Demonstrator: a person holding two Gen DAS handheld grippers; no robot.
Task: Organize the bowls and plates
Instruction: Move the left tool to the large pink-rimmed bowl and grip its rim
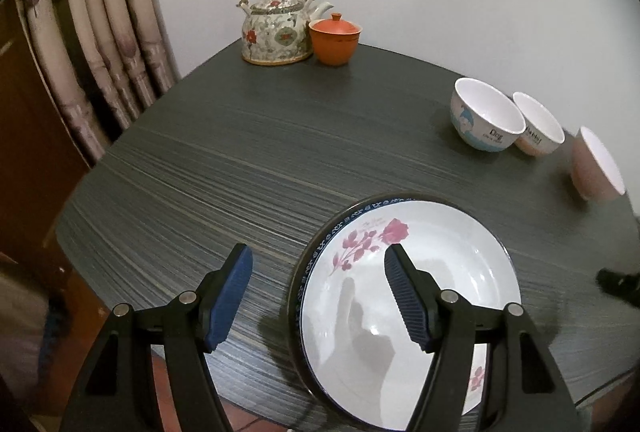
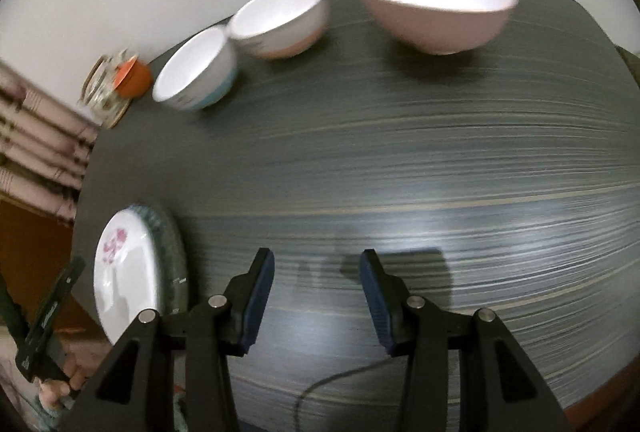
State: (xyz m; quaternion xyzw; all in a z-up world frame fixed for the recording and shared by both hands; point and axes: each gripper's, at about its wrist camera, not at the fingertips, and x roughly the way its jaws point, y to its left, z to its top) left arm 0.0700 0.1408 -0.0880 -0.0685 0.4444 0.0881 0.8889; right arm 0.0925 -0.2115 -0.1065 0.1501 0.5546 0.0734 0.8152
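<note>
While the left gripper (image 1: 318,266) hung with its jaws apart and nothing between them, straddling the rim of the flowered plate (image 1: 448,272) at six o'clock on the dark table (image 1: 240,160), three bowls sat toward two o'clock. From there ran the blue-patterned bowl (image 1: 484,116), a pink-based bowl (image 1: 538,126) touching it, and a plain pink bowl (image 1: 596,164). The right gripper (image 2: 318,268) also stood open and empty over bare tabletop.
</note>
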